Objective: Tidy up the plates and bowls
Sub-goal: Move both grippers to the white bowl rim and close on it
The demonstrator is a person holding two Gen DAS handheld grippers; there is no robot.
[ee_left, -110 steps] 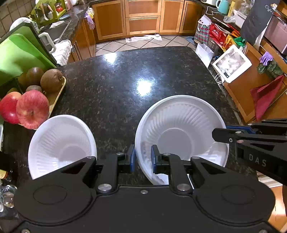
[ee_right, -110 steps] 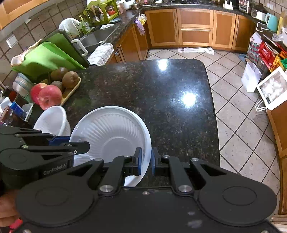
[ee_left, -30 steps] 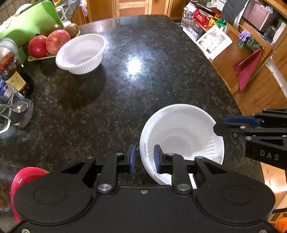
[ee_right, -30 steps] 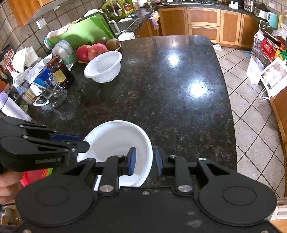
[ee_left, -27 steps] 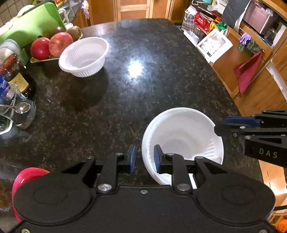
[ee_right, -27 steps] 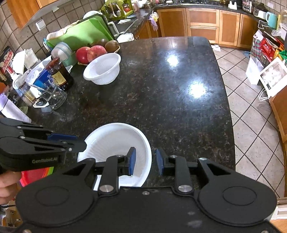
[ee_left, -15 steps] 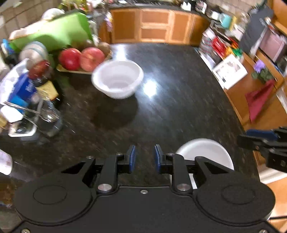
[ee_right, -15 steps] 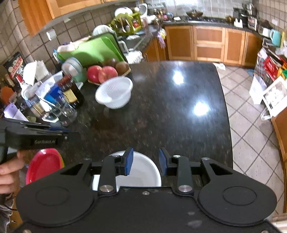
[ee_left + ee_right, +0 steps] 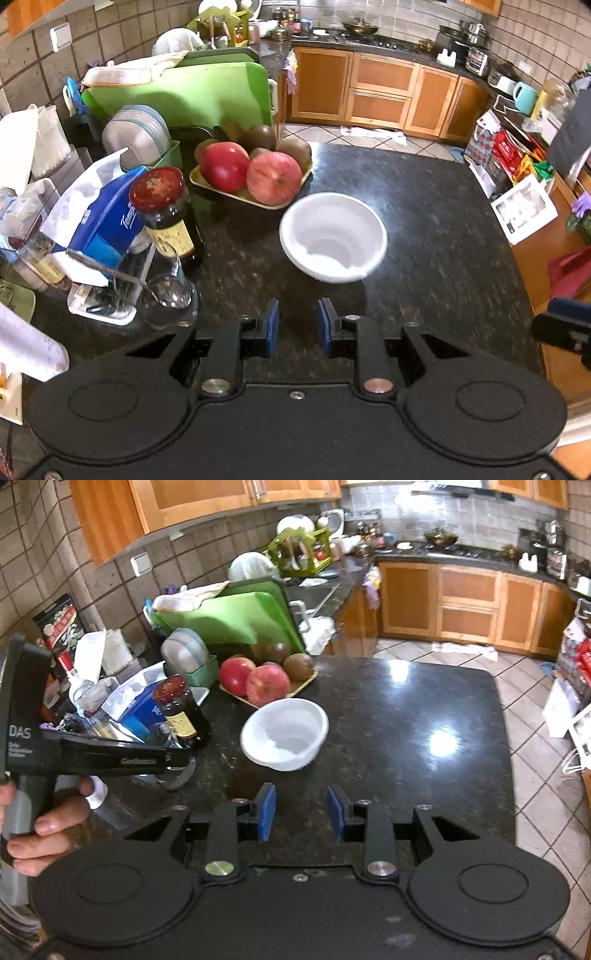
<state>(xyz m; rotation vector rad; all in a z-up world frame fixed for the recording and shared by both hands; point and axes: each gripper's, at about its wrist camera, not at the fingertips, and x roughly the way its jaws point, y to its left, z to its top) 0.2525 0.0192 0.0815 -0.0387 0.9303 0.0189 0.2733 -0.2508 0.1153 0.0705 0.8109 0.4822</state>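
Left wrist view: the left gripper [image 9: 297,321] stands slightly parted and empty above the black speckled granite counter [image 9: 424,236]. Ahead, the white ribbed plastic bowl [image 9: 332,236] rests upright just beside the yellow tray of red apples [image 9: 251,184]. Likewise parted, the right gripper [image 9: 301,814] grasps nothing.

Kitchen. Dark speckled granite worktop [image 9: 424,716] with bright ceiling-light glare spots. Grey-brown tiled wall [image 9: 48,546] at upper left, wooden upper cabinets [image 9: 192,498] above it. Wooden base cabinets [image 9: 469,605] at upper right. Beige diagonal floor tiles [image 9: 535,775] at right.
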